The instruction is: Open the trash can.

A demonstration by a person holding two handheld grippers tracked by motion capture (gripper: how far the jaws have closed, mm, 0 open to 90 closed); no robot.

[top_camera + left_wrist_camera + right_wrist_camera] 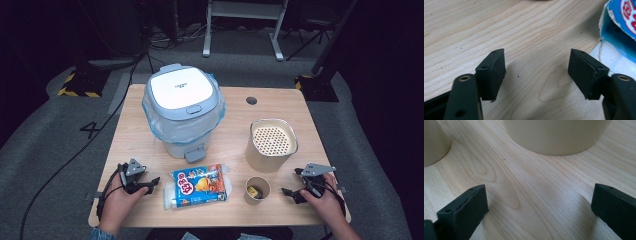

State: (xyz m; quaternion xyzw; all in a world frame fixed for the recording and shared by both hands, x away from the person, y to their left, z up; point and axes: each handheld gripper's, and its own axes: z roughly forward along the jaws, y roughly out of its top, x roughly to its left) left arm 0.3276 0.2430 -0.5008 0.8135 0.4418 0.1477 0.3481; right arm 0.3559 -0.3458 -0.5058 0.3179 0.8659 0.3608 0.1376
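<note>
Grippers rest open at the table's near corners

Snack packet [198, 186] lies flat near the front edge of the wooden table [235, 115], its printed face up, just right of the left gripper [150, 184]. That gripper sits low over the wood in the person's left hand [117, 197], its jaws spread apart with only bare table between them; in the left gripper view the packet's torn blue-and-white edge [617, 32] shows just beyond the right-hand jaw, not touching it.

On the other side, the right gripper [290, 192] is held in the right hand [325, 200] close to the front right corner, jaws wide apart and gripping nothing. It points toward the small paper cup [257, 190], which stands upright between the packet and this gripper with something yellowish inside. Behind the cup stands the larger tan container [270, 145], topped by a perforated insert; its curved wall [556, 137] fills the top of the right gripper view.

A pedal bin [183, 110] with a closed white lid and a blue liner stands at the back left of the table, well apart from both grippers.
</note>
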